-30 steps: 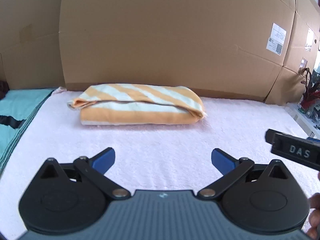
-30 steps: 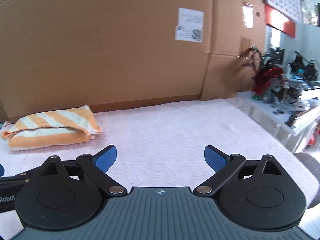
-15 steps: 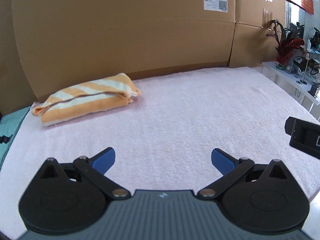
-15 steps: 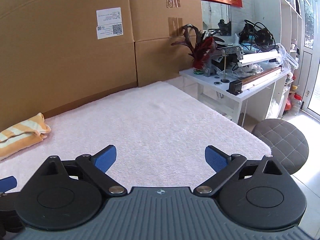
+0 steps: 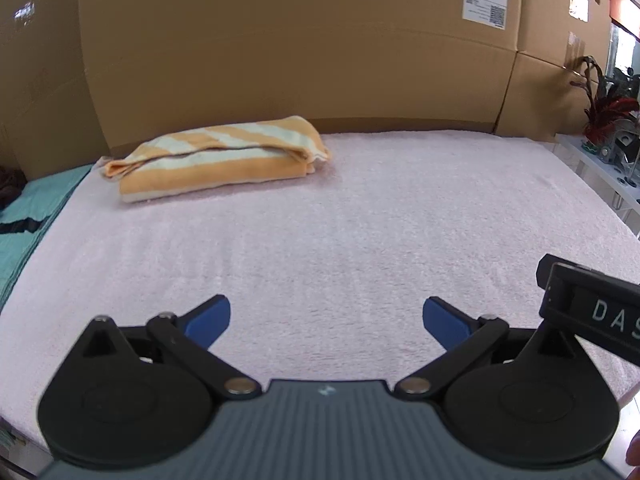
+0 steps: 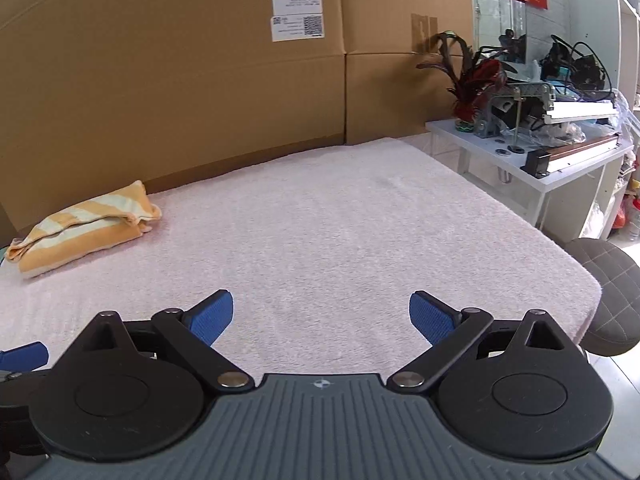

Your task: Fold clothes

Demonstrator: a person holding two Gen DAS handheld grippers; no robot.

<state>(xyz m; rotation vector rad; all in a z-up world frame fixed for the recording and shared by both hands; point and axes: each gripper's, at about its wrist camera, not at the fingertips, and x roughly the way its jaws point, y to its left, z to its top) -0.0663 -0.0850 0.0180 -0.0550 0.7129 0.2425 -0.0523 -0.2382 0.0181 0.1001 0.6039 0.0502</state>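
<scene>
A folded orange-and-white striped towel (image 5: 218, 158) lies at the far left of the pale pink table cover (image 5: 360, 232), close to the cardboard wall. It also shows in the right wrist view (image 6: 86, 226). My left gripper (image 5: 326, 320) is open and empty, held over the near part of the cover, well short of the towel. My right gripper (image 6: 320, 316) is open and empty, over the near middle of the cover (image 6: 340, 220), with the towel far to its left. Part of the right gripper's body (image 5: 592, 308) shows at the right edge of the left wrist view.
Tall cardboard boxes (image 5: 280, 48) wall off the back of the table. A teal cloth (image 5: 28, 216) lies beyond the cover's left edge. A white side table (image 6: 532, 160) with a red plant and equipment stands to the right, and a grey stool (image 6: 608, 296) stands by the table's right corner.
Both views have swung back to the left over the last half second, so the towel sits nearer the middle again. Both grippers stayed open and empty. The towel has not moved.
</scene>
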